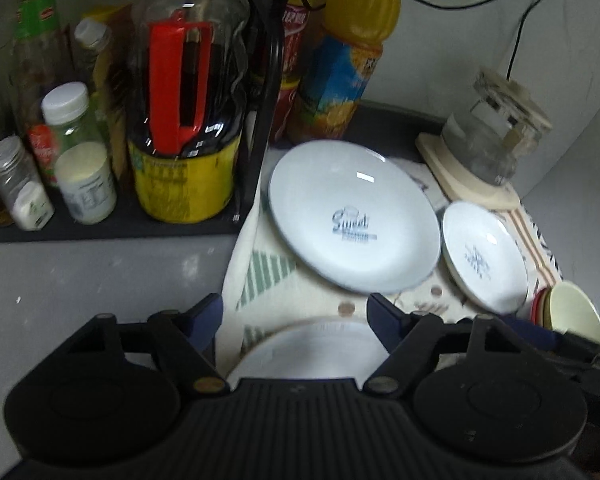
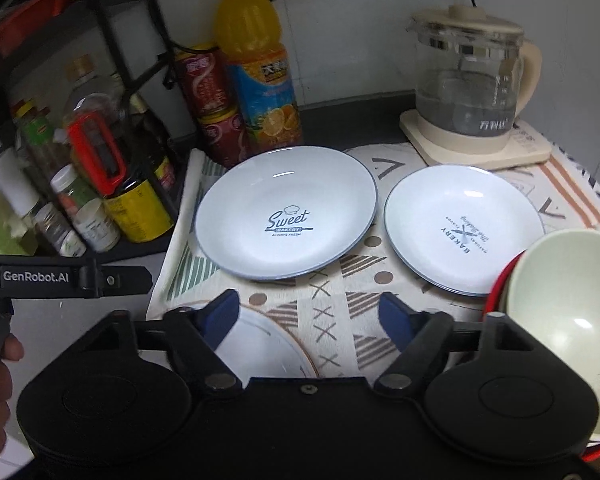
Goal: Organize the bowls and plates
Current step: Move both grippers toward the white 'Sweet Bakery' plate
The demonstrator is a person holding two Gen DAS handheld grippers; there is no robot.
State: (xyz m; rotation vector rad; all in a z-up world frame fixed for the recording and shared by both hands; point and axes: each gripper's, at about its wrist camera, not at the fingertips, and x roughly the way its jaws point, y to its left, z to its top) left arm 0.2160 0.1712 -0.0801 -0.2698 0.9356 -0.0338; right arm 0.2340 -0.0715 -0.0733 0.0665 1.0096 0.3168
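Your near plate [image 2: 268, 352] sits half hidden under both claws – left claw [image 1: 296, 316] and right claw [image 2: 312, 312] apart, gripping nothing.

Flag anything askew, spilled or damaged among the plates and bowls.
Nothing stands out. The large plate and the small plate lie flat and whole on the cloth, a third plate sits nearer, and the bowls are nested. No spills or chips show.

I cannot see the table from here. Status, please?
Left gripper and right gripper open, empty. Sweet plate, Bakery plate, near plate, stacked bowls on cloth. Nothing blocks them.
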